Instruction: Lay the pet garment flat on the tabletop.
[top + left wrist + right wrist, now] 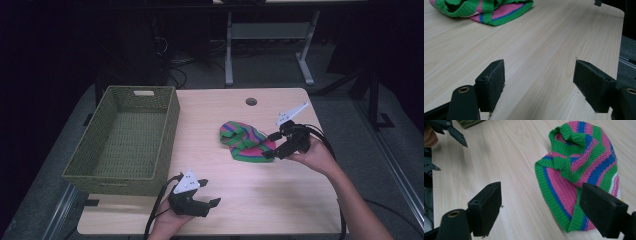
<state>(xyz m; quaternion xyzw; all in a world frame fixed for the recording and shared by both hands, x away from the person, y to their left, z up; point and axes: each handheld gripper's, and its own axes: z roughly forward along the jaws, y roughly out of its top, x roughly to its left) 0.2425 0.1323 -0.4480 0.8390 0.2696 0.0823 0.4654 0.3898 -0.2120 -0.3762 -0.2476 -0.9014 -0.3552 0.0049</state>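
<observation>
The right gripper (pixel 270 145) hangs at the near edge of the striped knit sweater (pixel 245 141), jaws spread wide with nothing between them — probably lined up to pinch the green hem. The sweater lies crumpled on the surface (pixel 280 200), right of the middle. The left gripper (pixel 216 199), likewise wide open and empty, rests low by the front edge, seemingly waiting its turn. The woven basket (pixel 165 145) stands at the left — likely where the sweater goes.
</observation>
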